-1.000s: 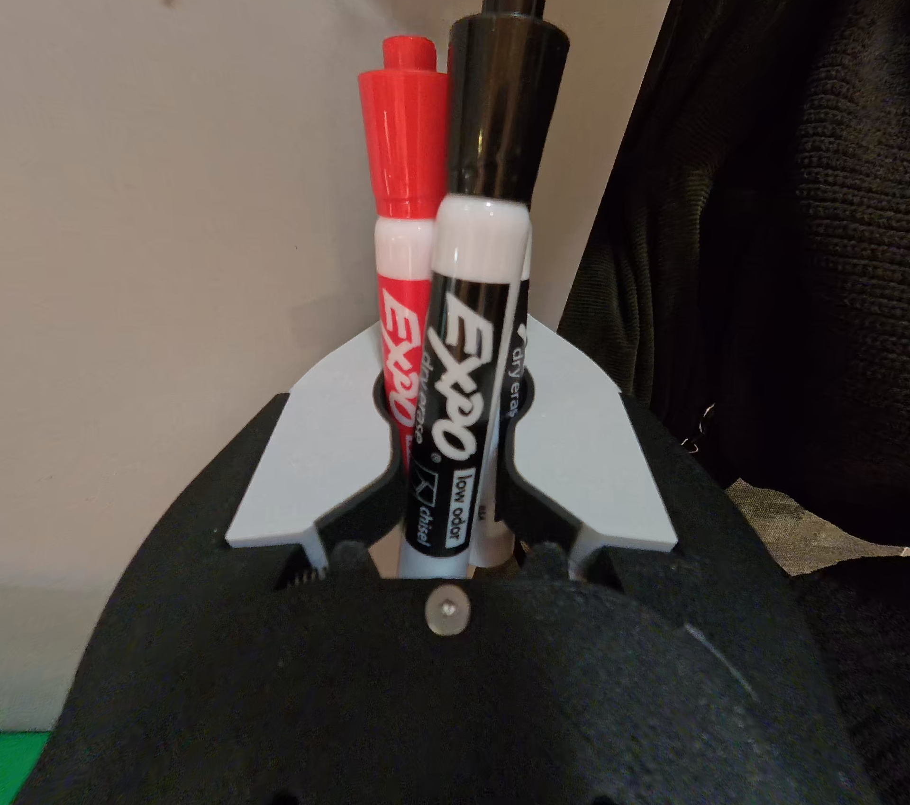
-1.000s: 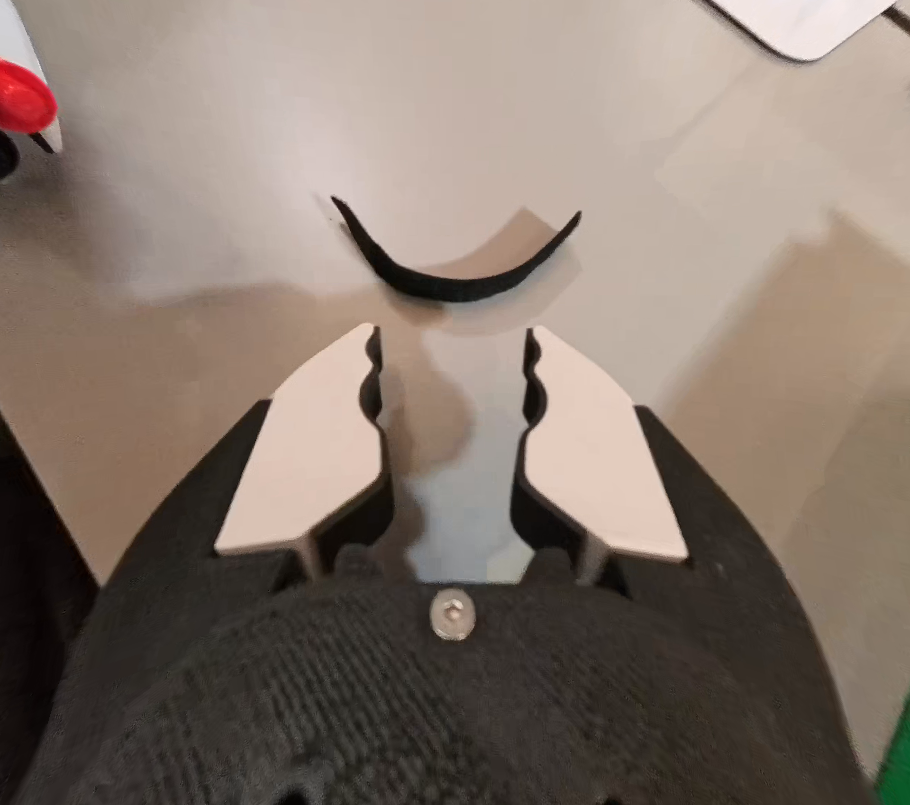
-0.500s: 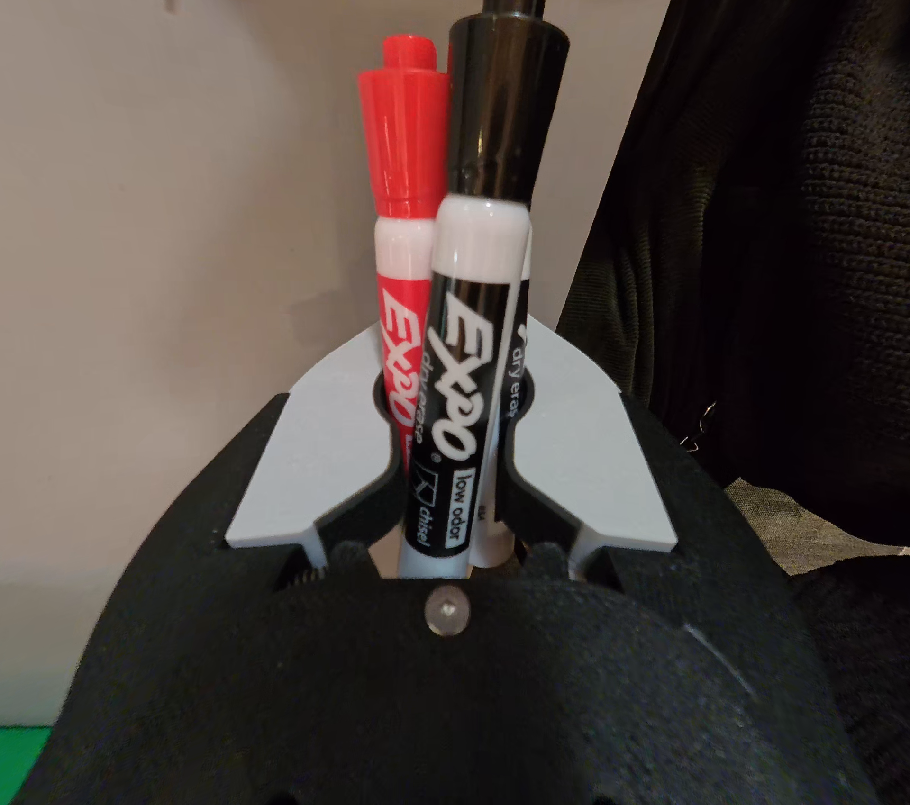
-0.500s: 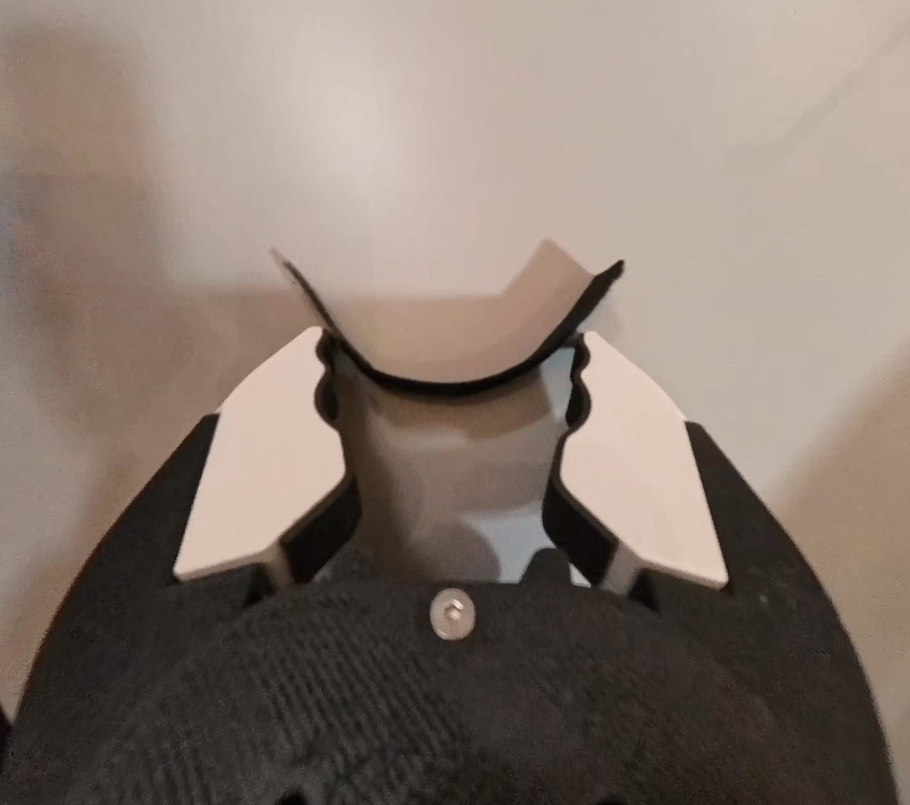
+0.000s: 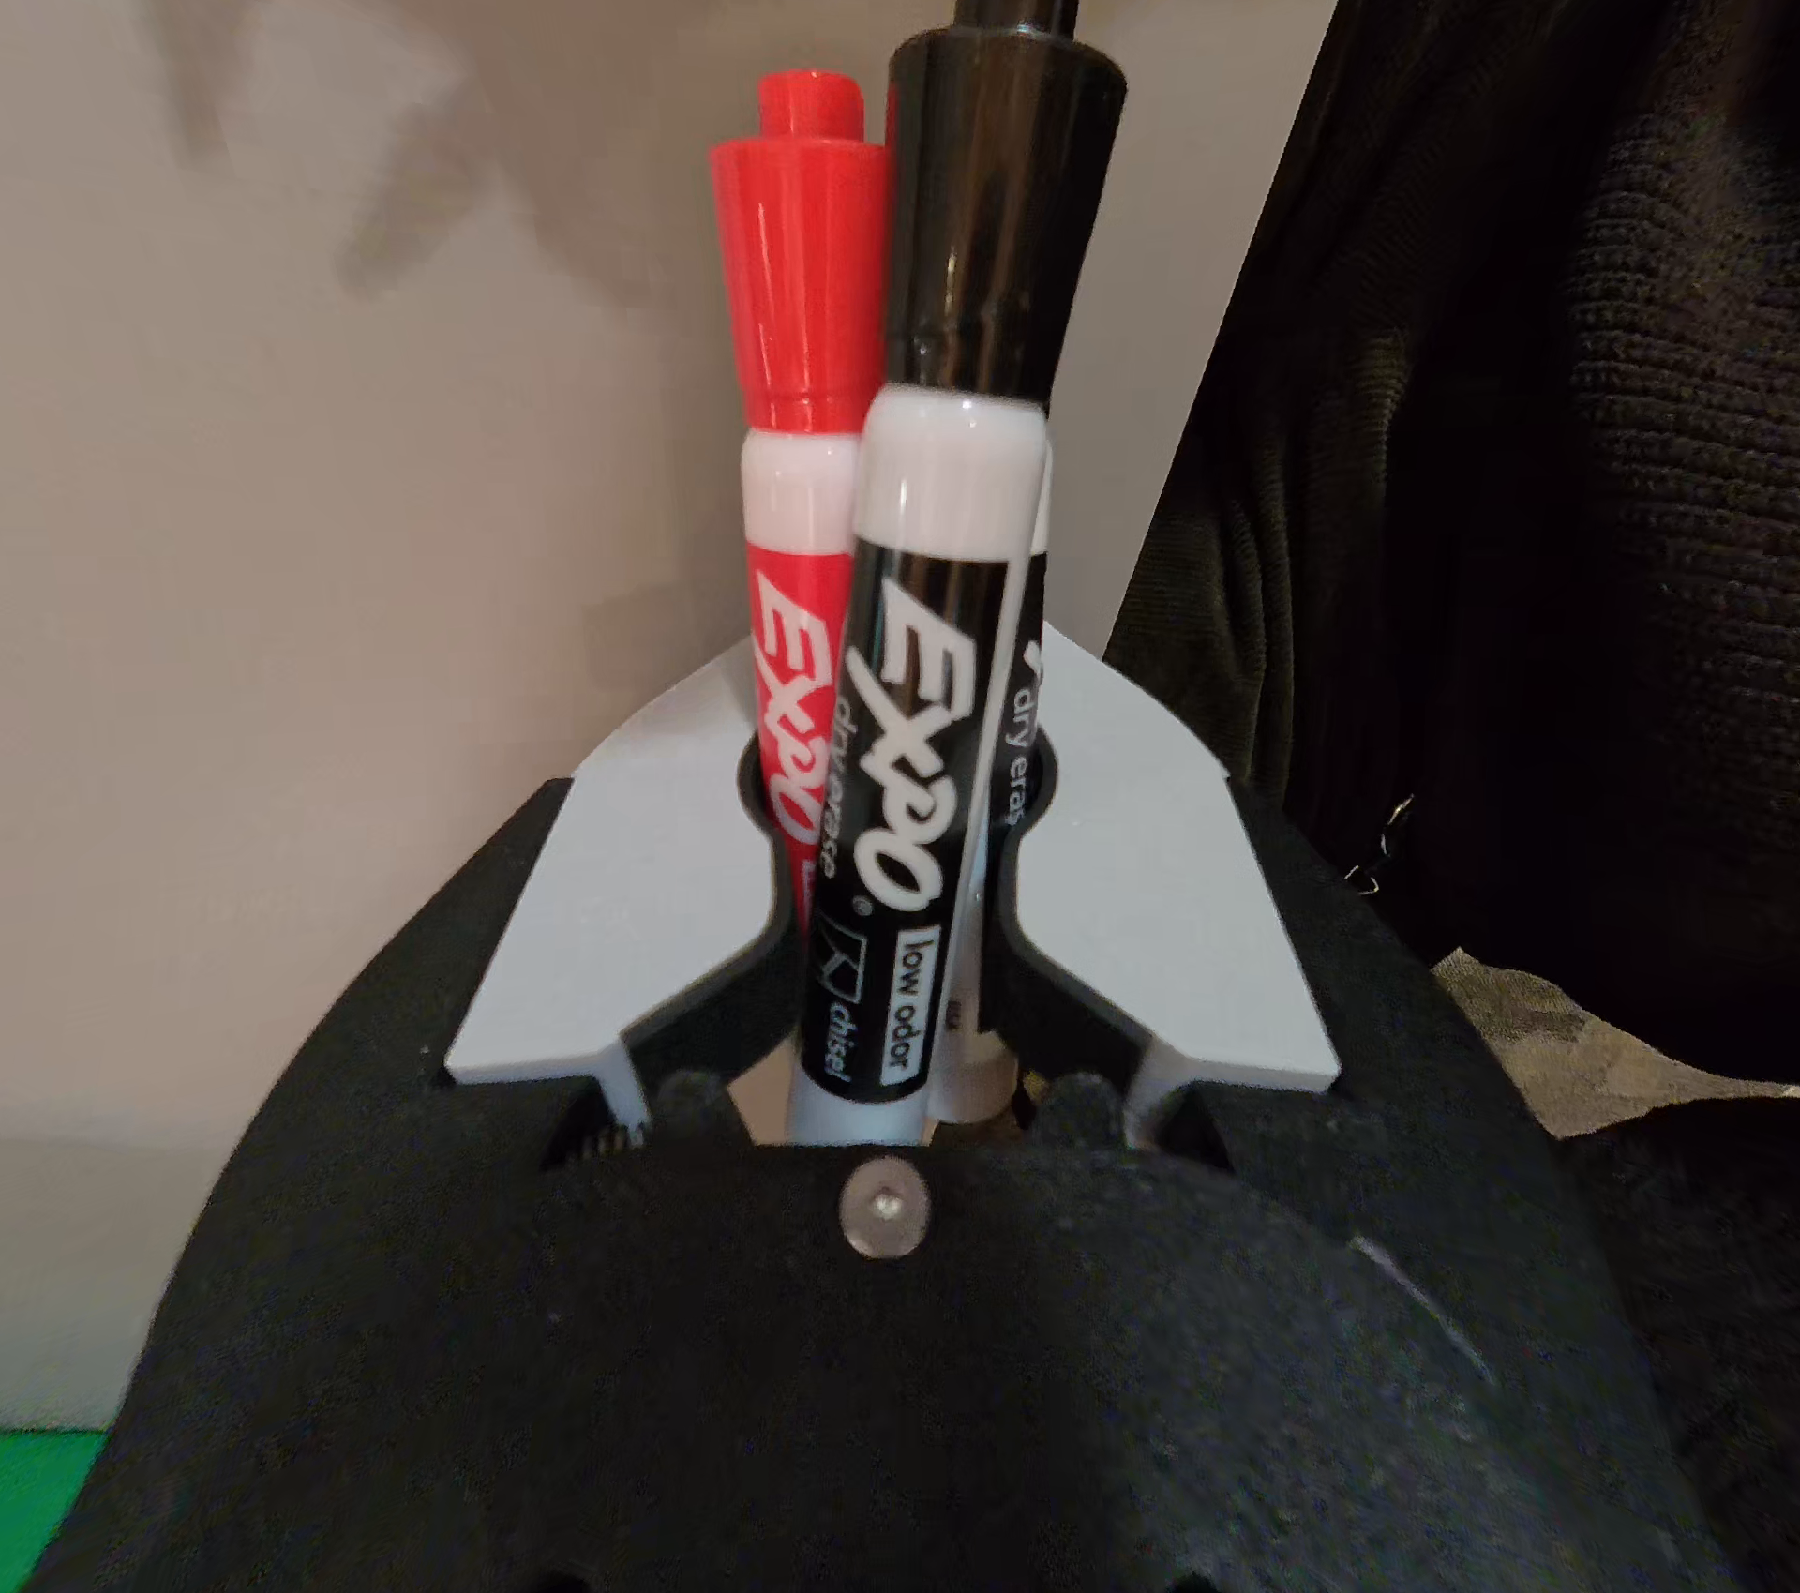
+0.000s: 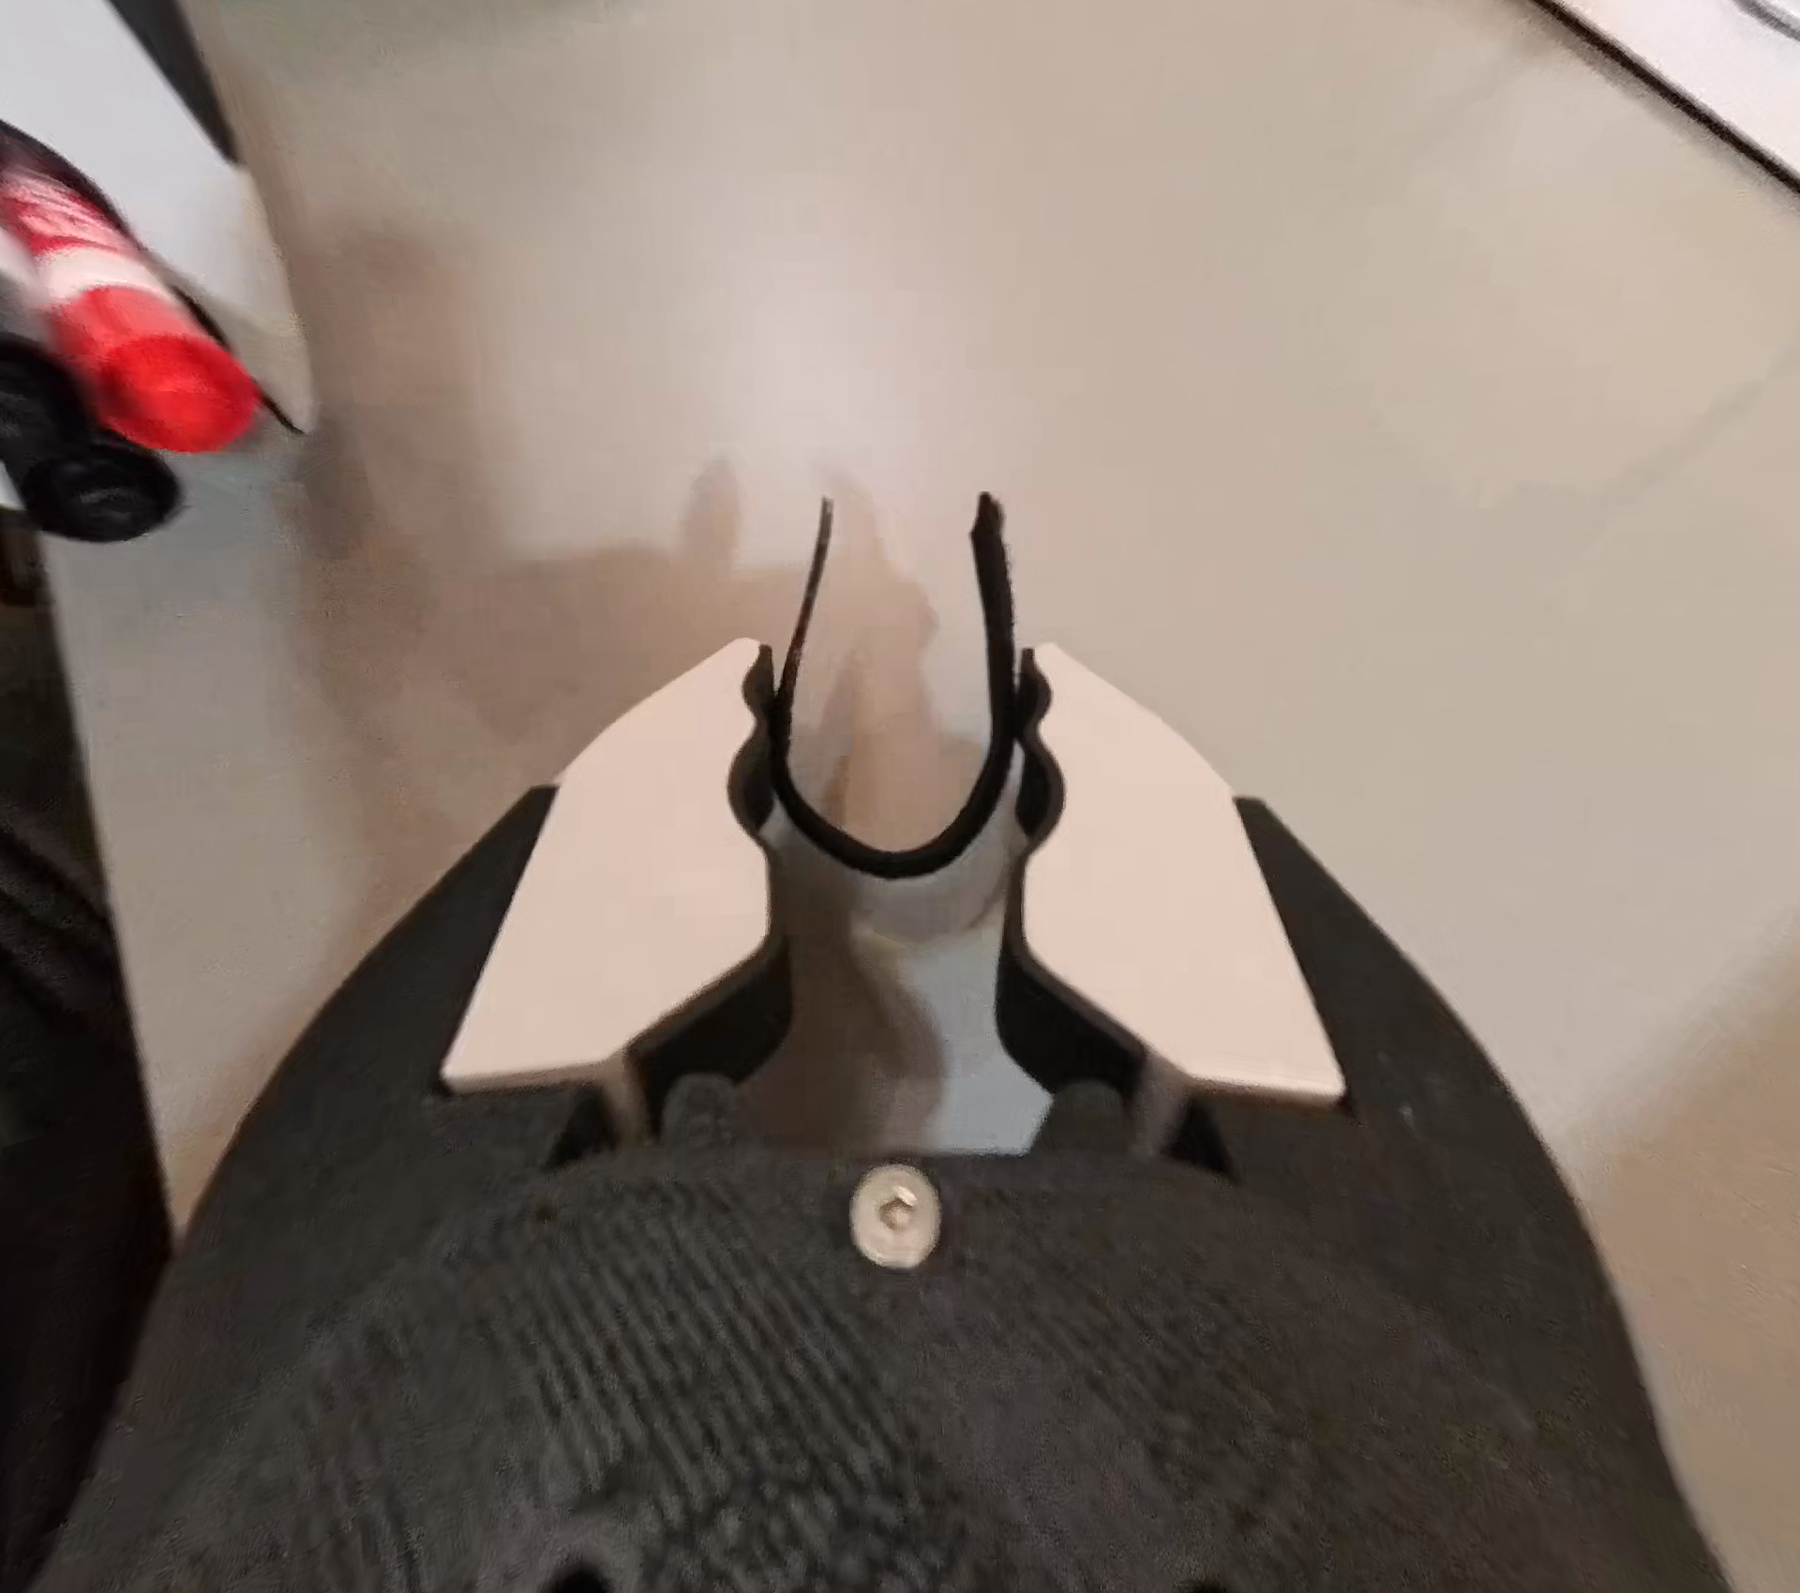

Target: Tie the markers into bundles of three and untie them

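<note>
— Right now we have the left gripper clenched around the markers, a red one and a black one with a third barely visible behind, caps pointing away from the camera over the table.

— And our right gripper pinches the black strap into a U, both ends sticking out past the fingertips.

— What worries us?

— That strap is held only by its bow between the jaws. If we loosen at all, it likely springs flat and drops.

— And the markers?

— We grip them low on the barrels, slightly splayed. Pushing the strap on from the side could lever one out, or wrap only two.
</note>
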`<action>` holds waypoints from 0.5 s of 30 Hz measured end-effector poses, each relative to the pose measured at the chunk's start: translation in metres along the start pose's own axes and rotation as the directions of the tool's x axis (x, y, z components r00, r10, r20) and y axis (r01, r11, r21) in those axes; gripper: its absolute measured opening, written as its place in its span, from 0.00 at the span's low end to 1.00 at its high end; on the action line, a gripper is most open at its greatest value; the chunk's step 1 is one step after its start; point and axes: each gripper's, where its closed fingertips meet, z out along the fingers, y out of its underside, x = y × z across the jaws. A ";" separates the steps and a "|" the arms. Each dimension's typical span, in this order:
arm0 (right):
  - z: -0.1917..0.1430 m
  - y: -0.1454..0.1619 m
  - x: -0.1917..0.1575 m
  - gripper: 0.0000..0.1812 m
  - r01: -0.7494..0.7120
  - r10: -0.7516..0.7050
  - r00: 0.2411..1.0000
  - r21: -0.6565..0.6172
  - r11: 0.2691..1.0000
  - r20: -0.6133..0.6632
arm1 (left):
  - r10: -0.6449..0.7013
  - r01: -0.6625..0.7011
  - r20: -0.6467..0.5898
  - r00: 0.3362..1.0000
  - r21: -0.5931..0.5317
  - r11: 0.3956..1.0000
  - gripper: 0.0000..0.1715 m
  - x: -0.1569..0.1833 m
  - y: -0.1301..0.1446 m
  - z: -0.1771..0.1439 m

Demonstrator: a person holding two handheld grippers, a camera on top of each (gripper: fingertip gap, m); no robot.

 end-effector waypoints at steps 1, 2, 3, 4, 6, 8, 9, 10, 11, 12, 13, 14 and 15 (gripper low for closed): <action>-0.004 -0.006 -0.009 0.26 -0.019 0.016 0.999 0.047 0.999 0.052 | -0.002 0.002 -0.001 1.000 0.004 1.000 0.25 0.000 0.000 -0.001; -0.010 -0.014 -0.019 0.26 -0.045 0.033 0.992 0.099 0.994 0.119 | -0.004 0.004 -0.002 1.000 0.007 1.000 0.25 0.000 0.000 -0.002; -0.017 -0.023 -0.030 0.27 -0.083 0.052 0.981 0.158 0.984 0.188 | -0.006 0.006 -0.003 1.000 0.009 1.000 0.25 0.000 0.000 -0.003; -0.026 -0.033 -0.038 0.27 -0.133 0.076 0.964 0.218 0.967 0.254 | -0.007 0.007 -0.003 1.000 0.013 1.000 0.25 0.000 0.001 -0.004; -0.044 -0.053 -0.051 0.28 -0.246 0.114 0.918 0.318 0.916 0.380 | -0.012 0.013 -0.016 1.000 0.029 1.000 0.25 0.001 0.000 -0.006; -0.057 -0.069 -0.057 0.29 -0.340 0.140 0.876 0.383 0.859 0.462 | -0.018 0.020 -0.030 0.999 0.050 0.999 0.25 0.002 -0.001 -0.009; -0.061 -0.074 -0.061 0.30 -0.373 0.148 0.858 0.399 0.838 0.491 | -0.022 0.024 -0.031 0.999 0.055 0.998 0.26 0.002 0.000 -0.010; -0.062 -0.077 -0.066 0.30 -0.396 0.154 0.845 0.406 0.823 0.512 | -0.027 0.029 -0.031 0.999 0.057 0.998 0.26 0.001 0.001 -0.012; -0.062 -0.078 -0.072 0.31 -0.411 0.158 0.836 0.411 0.814 0.525 | -0.032 0.034 -0.031 0.999 0.058 0.998 0.26 0.001 0.002 -0.012; -0.060 -0.080 -0.077 0.31 -0.422 0.162 0.832 0.414 0.807 0.530 | -0.036 0.038 -0.032 0.999 0.060 0.997 0.26 0.000 0.003 -0.014; -0.057 -0.081 -0.083 0.32 -0.431 0.167 0.828 0.417 0.800 0.535 | -0.039 0.041 -0.032 0.999 0.062 0.997 0.25 0.000 0.003 -0.015; -0.055 -0.081 -0.088 0.33 -0.442 0.175 0.825 0.421 0.792 0.537 | -0.042 0.044 -0.032 0.999 0.063 0.997 0.25 0.000 0.004 -0.016; -0.052 -0.081 -0.092 0.33 -0.455 0.187 0.824 0.427 0.781 0.535 | -0.045 0.047 -0.030 0.999 0.065 0.997 0.25 0.000 0.005 -0.018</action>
